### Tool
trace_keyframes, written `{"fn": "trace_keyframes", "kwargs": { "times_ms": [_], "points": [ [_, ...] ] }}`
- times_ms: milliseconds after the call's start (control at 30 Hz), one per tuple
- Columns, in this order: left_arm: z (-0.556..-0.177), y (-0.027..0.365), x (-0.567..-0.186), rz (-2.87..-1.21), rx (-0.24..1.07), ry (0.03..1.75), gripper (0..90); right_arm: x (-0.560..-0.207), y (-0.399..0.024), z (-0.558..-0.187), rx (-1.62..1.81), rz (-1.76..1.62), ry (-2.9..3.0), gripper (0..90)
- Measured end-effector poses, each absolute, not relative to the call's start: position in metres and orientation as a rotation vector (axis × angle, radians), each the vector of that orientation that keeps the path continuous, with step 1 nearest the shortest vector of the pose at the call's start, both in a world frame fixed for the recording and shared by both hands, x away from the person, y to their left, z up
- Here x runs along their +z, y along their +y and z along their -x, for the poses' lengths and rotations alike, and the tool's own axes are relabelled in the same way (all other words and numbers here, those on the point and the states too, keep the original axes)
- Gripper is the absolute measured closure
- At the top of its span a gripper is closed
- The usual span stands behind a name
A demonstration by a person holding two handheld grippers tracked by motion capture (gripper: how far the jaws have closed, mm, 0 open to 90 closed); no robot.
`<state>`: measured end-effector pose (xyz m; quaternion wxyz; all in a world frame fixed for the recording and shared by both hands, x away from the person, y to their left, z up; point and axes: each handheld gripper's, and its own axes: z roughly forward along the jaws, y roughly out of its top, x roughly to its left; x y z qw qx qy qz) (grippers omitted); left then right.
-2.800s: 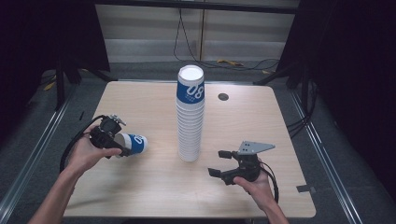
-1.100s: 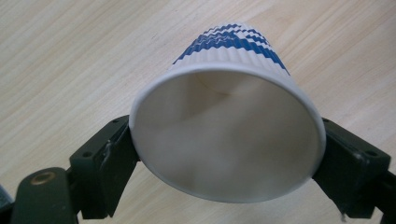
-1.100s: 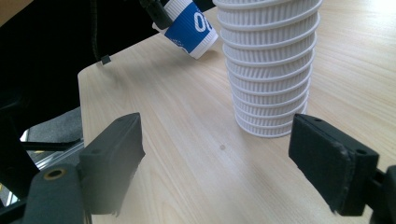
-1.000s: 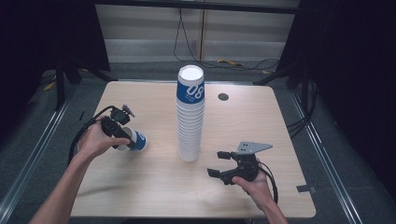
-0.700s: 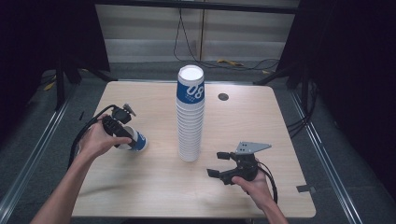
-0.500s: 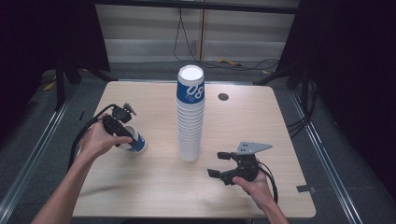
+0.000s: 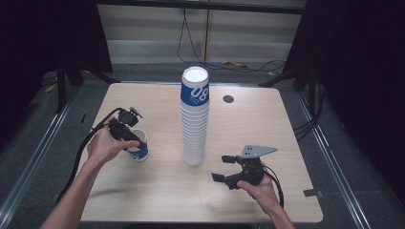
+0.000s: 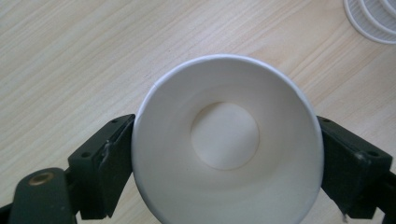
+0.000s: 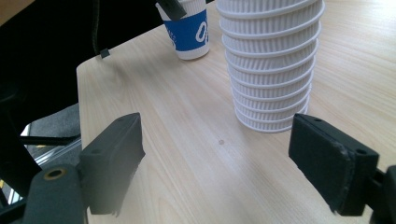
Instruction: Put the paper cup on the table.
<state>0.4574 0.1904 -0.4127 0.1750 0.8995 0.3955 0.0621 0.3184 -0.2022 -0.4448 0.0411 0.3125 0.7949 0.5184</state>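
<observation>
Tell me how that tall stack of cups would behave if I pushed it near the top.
The stack of cups looks tall on a narrow base, so it would probably tip. Being thin paper, it is likely light and might slide on the smooth table.

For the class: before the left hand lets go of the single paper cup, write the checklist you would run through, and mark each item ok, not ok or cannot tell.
1. Single paper cup stands upright on the table, mouth up: ok.
2. Left tongs grip the cup, a jaw against each side of its rim: ok.
3. Cup interior empty, as the left gripper view shows: ok.
4. Cup stands apart from the tall cup stack, with bare table between: ok.
5. Right tongs open, holding nothing, well away from the cup: ok.
6. Cup base fully flat on the table: cannot tell, since the hand hides part of it.
</observation>
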Motion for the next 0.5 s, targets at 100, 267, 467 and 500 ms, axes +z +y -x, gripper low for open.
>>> {"fn": "trace_keyframes", "kwargs": {
  "times_ms": [100, 267, 467, 500],
  "points": [
    [-0.456, 0.192, -0.414, -2.523, 0.19, 1.108, 14.0, -0.446, -0.203, -0.319, 1.583, -0.963, 2.438, 17.8],
    [-0.451, 0.195, -0.418, -2.495, 0.243, 1.056, 14.0, -0.445, -0.202, -0.318, 1.58, -0.954, 2.436, 17.8],
    [-0.444, 0.201, -0.426, -2.403, 0.258, 1.052, 13.2, -0.442, -0.204, -0.313, 1.57, -0.951, 2.426, 17.8],
    [-0.443, 0.201, -0.428, -2.39, 0.261, 1.046, 13.2, -0.442, -0.204, -0.312, 1.57, -0.958, 2.425, 17.8]
  ]
}}
